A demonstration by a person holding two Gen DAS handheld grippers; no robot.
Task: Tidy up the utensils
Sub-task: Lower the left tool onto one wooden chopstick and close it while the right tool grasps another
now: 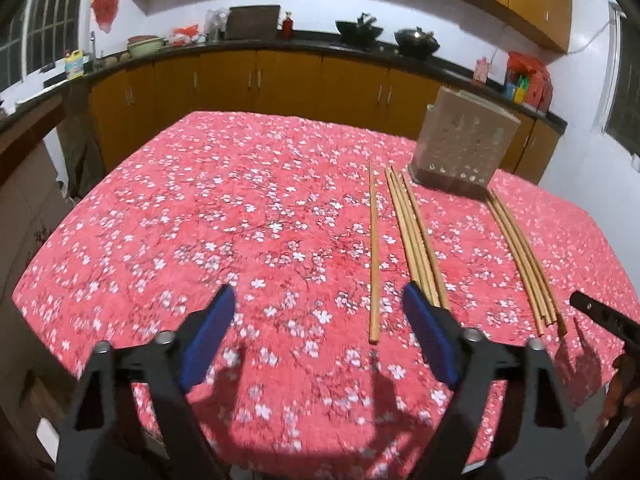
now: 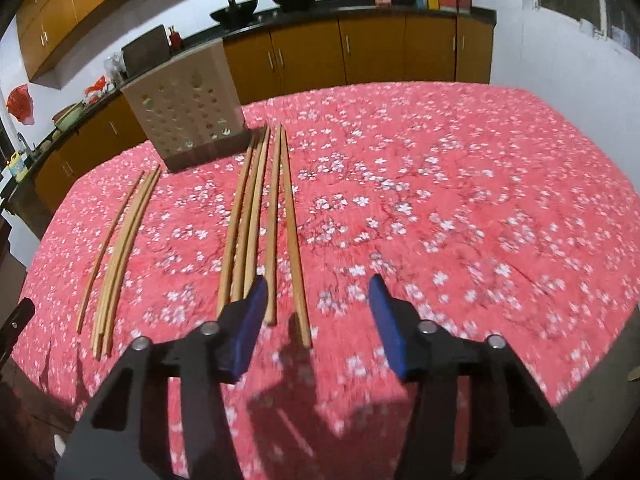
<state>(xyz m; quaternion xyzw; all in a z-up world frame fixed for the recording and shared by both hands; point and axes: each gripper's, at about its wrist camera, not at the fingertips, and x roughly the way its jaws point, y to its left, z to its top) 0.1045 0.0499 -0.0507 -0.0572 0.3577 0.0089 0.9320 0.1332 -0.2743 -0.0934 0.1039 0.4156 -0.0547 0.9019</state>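
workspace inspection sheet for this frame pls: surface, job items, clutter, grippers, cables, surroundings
Surface: table under a red floral cloth, wrinkled.
Job's things: wooden chopsticks lying lengthwise in loose groups, one single, a middle bundle, a further bundle; perforated holder box standing upright behind them.
Clutter: nothing seen on the cloth.
Grippers: left gripper jaws open, empty, over bare cloth; right gripper jaws open, one chopstick end between them, not pinched.
Cables: nothing seen.
Surroundings: kitchen counter with woks, orange cabinets, windows.
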